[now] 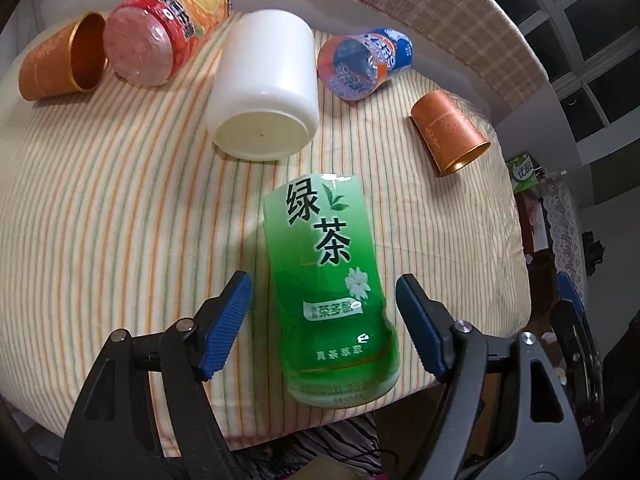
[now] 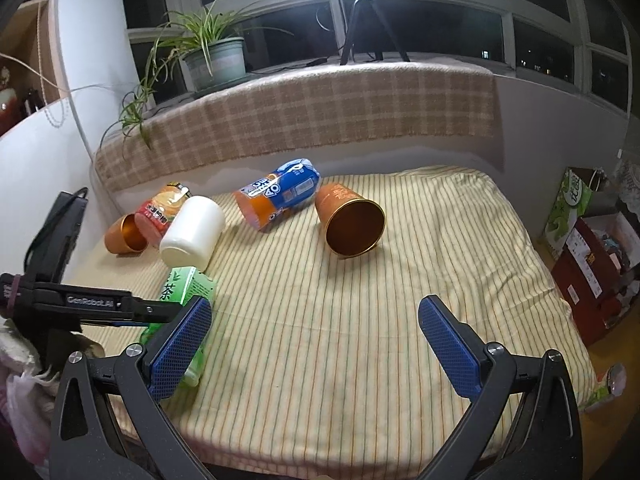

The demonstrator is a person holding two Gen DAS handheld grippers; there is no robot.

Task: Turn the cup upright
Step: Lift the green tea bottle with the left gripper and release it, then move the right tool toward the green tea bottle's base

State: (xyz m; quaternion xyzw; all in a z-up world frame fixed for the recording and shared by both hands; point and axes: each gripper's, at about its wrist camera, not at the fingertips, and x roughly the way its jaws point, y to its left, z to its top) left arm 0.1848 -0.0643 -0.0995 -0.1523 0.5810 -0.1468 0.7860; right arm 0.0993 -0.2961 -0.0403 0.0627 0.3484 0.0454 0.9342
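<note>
Several cups lie on their sides on a striped cloth. A green tea-label cup lies between the open fingers of my left gripper, untouched. Behind it lie a white cup, a red-orange cup, a blue-orange cup and two copper cups. My right gripper is open and empty above the cloth. The nearer copper cup lies ahead of it, mouth toward the camera. The green cup is at its left, partly hidden by the finger.
A plaid-covered ledge runs behind the cloth, with a potted plant and a tripod on the sill. Boxes and bags stand on the floor at the right. The cloth's front edge is close under the left gripper.
</note>
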